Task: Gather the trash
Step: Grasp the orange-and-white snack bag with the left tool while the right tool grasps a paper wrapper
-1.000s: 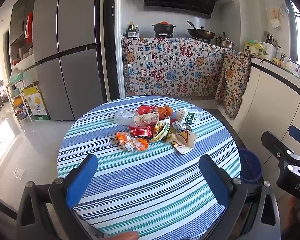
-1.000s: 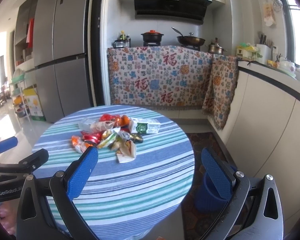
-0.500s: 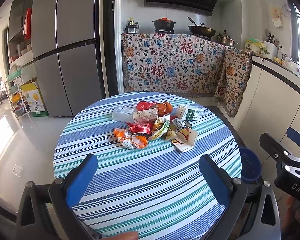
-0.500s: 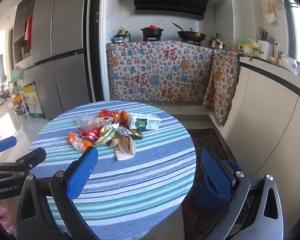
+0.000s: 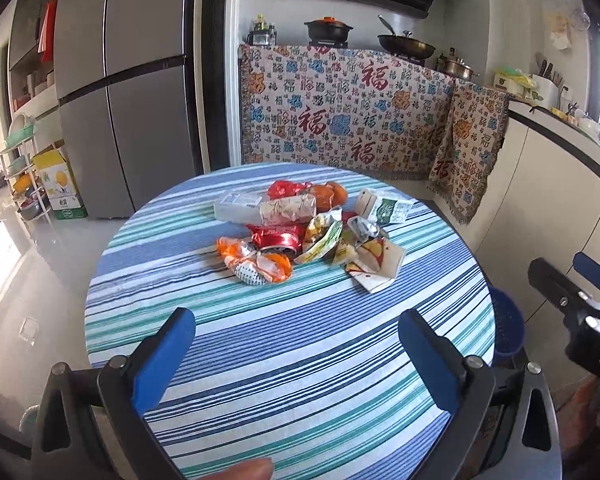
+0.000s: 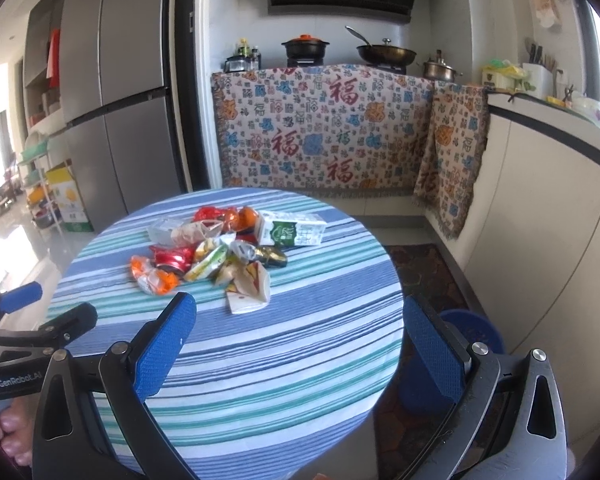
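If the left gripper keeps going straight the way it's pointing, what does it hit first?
Probably the orange crumpled wrapper at the near edge of the trash pile. The open left gripper has only bare striped tablecloth before that, though depth is hard to judge.

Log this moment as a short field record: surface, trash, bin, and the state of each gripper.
surface: round table with striped cloth
trash: pile of wrappers near table centre, green-and-white carton at its far right edge
bin: blue bin on the floor right of the table
left gripper: open, empty, short of the pile
right gripper: open, empty, short of the pile
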Available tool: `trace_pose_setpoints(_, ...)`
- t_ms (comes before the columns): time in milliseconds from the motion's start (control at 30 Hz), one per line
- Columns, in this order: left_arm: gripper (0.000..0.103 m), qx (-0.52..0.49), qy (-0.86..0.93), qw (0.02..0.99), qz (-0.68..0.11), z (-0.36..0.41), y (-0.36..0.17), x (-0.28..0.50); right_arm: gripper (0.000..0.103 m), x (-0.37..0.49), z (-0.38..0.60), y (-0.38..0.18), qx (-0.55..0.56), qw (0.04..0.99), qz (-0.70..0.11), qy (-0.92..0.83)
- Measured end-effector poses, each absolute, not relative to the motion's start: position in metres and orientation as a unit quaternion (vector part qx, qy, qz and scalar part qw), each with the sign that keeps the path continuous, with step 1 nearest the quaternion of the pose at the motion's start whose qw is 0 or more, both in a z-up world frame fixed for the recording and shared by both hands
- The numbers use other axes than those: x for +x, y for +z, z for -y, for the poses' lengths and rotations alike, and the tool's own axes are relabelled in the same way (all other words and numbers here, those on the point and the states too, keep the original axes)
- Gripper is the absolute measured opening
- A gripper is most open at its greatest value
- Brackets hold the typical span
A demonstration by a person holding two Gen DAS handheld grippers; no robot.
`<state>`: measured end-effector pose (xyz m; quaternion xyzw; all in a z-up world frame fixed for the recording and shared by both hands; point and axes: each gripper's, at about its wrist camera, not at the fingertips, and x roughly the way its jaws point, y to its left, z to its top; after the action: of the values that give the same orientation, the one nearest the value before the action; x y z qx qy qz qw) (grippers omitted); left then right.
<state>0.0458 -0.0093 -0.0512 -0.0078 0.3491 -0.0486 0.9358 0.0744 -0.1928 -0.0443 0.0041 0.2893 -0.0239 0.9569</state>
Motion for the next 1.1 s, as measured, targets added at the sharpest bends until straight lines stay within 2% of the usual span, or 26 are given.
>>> trace_pose_setpoints(367, 0.103, -0.037, -0.019, 0.916, -0.398, -0.016, -0.115, 0.085, 0.103, 0.124, 0.198, -0.100, -0.001, 0.946, -0.325, 0.007)
trace_pose_setpoints(700, 0.103, -0.027, -0.001, 0.892, -0.452, -0.018, -0.167, 0.120, 0.103, 0.174, 0.197, -0.171, 0.009, 0.912, -0.409, 0.038)
trace_pose_setpoints(1100, 0.103, 0.001, 0.011, 0.887, -0.462, -0.009, -0.183, 0.152, 0.103, 0.212, 0.179, -0.205, -0.034, 0.884, -0.462, 0.071)
